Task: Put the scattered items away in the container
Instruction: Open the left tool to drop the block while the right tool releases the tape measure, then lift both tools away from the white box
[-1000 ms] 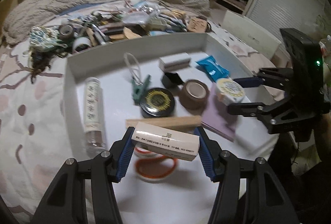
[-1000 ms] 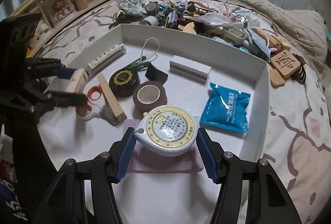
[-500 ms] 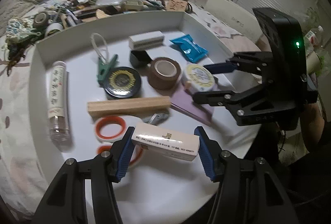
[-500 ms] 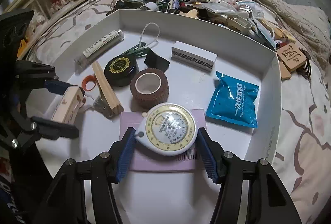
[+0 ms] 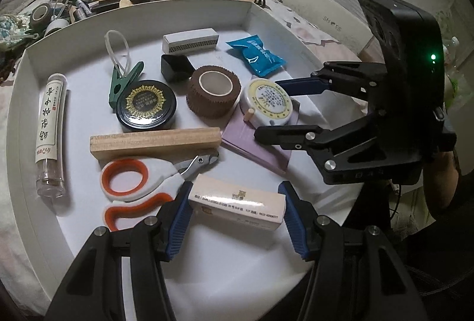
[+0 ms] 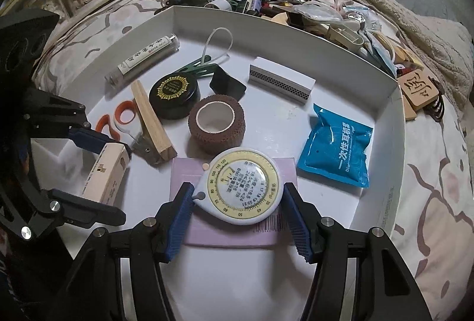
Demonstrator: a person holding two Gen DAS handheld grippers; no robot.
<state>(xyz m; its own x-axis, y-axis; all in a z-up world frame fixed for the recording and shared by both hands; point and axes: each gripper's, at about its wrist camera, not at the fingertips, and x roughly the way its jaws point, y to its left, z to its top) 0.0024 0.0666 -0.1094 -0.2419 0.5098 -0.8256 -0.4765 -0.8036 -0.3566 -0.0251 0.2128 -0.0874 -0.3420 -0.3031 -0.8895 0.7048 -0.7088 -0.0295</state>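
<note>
My left gripper [image 5: 234, 211] is shut on a pale cream box [image 5: 237, 207], held by its two ends low over the near part of the white tray [image 5: 148, 10]. From the right wrist view that gripper [image 6: 106, 179] and box [image 6: 103, 176] show at the left. My right gripper [image 6: 237, 193] is shut on a round white tape measure with a yellow dial [image 6: 241, 186], just over a purple pad [image 6: 231, 232]. The left wrist view has the right gripper [image 5: 271, 109] at the right of the tray, with the tape measure [image 5: 266, 102] between its fingers. Whether either item touches down I cannot tell.
The tray [image 6: 266, 22] holds a labelled tube [image 5: 50, 125], a green clip [image 5: 124, 81], a black tin [image 5: 145, 104], a brown tape roll [image 5: 211, 93], a wooden block [image 5: 154, 141], orange-handled clippers [image 5: 133, 181], a white matchbox [image 5: 189, 41] and a blue packet [image 5: 256, 56]. Loose clutter [image 6: 281, 4] lies on the bed behind the tray.
The left gripper has tipped down and carried the cream box toward the tray's near side, past the clippers. The right gripper has barely moved with the tape measure.
</note>
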